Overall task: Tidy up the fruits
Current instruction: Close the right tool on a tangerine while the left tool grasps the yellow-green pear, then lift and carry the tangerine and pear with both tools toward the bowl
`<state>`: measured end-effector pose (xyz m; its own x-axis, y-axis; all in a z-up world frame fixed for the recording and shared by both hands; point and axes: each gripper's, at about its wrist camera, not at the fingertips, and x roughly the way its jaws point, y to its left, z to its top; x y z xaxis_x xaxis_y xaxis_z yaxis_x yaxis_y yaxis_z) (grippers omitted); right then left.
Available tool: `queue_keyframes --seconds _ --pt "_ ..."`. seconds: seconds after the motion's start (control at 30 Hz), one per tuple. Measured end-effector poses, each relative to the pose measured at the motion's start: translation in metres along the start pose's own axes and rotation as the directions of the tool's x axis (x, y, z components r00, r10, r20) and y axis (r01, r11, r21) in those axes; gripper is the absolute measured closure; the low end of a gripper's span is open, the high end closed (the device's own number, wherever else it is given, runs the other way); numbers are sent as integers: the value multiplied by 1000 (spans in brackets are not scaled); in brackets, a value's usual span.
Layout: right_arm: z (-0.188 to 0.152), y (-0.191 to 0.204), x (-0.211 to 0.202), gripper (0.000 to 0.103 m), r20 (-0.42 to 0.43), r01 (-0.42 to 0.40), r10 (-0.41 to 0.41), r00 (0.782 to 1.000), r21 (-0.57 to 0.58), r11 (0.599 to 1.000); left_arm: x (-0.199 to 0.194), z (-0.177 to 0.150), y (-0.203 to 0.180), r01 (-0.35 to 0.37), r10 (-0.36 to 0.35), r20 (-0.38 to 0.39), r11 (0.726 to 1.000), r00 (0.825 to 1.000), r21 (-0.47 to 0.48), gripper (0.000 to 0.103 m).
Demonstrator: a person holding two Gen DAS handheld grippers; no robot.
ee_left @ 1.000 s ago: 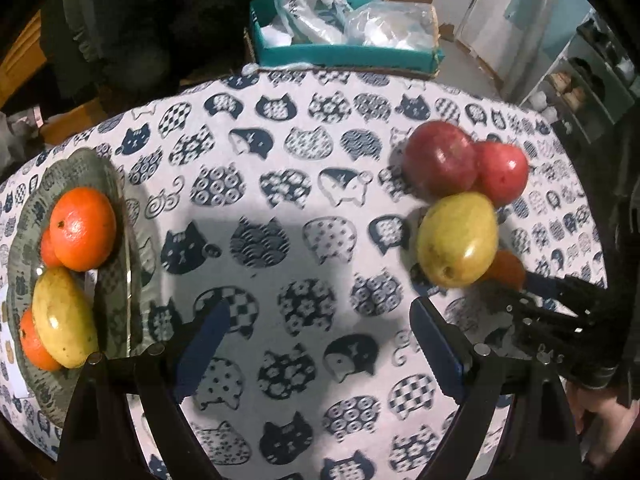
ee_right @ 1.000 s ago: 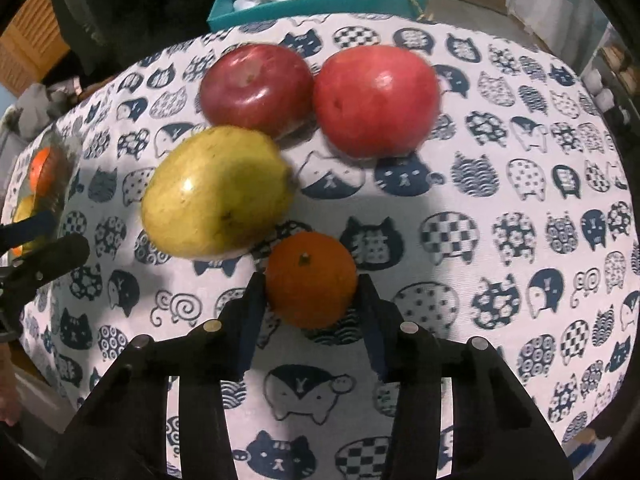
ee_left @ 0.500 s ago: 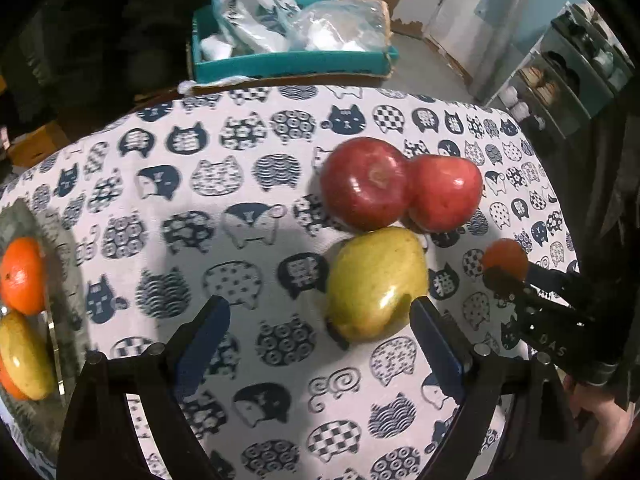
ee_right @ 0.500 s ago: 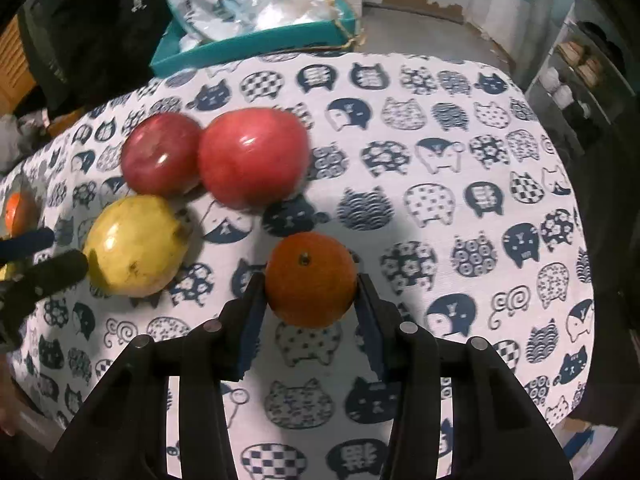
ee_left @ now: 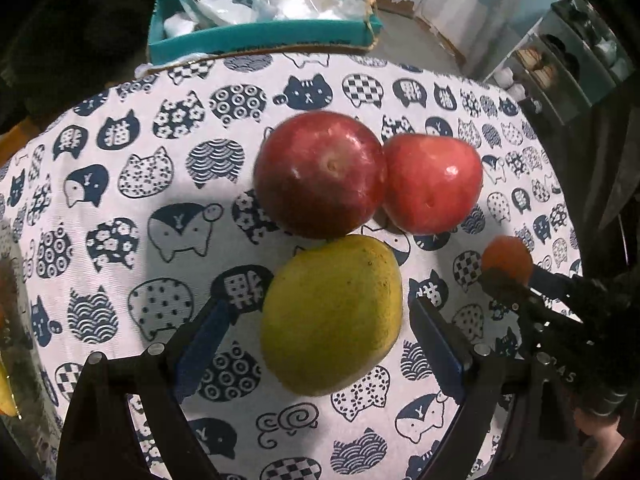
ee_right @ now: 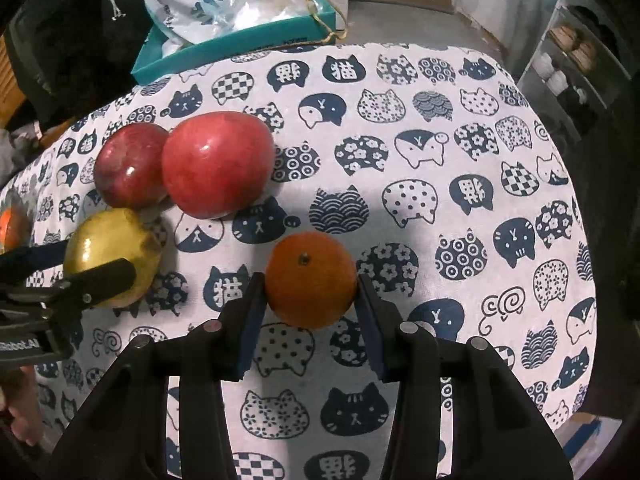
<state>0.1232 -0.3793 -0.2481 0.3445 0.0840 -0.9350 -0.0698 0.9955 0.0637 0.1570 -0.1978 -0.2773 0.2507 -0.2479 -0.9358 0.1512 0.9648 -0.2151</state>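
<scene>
The left gripper [ee_left: 316, 336] has travelled away from the plate [ee_left: 16, 344] and now sits over the mango [ee_left: 332, 316]. A second ago its view held the plate and the fruit on it at the left. Now only a sliver of the plate shows at the far left edge, and the mango lies between the two wide-open fingers. Neither pad touches the mango: there is a clear gap on the left side and a narrower one on the right.

The right gripper [ee_right: 310, 312] is clamped on the orange [ee_right: 310, 278], one pad on each flank, stem end facing the camera. A second ago the orange was just beside the mango. Now it is held off the cloth [ee_right: 400, 160], well to the right of the mango.

Relative to the mango, the dark apple [ee_left: 320, 174] touches its far side. The lighter apple [ee_left: 432, 184] stands to the right of that apple, pressed against it. Neither apple has shifted.

Status: one fruit is in transit and one is lined up for a grasp. The two apples remain loose on the cloth. Judged next step for the left side: lower around the mango and close. The mango is wide and smooth, so the grip should be centred on it. The dark apple leans on the mango and may roll when the mango lifts.
</scene>
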Motion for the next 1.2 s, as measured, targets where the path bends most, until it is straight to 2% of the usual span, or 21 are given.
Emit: queue_keyframes --seconds 0.1,0.17,0.23,0.63,1.2 --pt "0 -3 1 59 -4 -4 4 1000 6 1000 6 2 -2 0 0 -13 1000 1000 6 21" --pt "1 -2 2 59 -3 -4 4 1000 5 1000 9 2 -2 15 -15 -22 1000 1000 4 24" --pt "0 -3 2 59 -4 -8 8 1000 4 1000 9 2 -4 33 -33 -21 999 999 11 34" --pt "1 5 -10 59 33 -9 9 999 -8 1000 1 -9 -14 -52 51 17 996 999 73 34" --pt "8 20 -68 59 147 -9 16 989 -47 999 -79 -19 -3 -119 108 166 991 980 60 34"
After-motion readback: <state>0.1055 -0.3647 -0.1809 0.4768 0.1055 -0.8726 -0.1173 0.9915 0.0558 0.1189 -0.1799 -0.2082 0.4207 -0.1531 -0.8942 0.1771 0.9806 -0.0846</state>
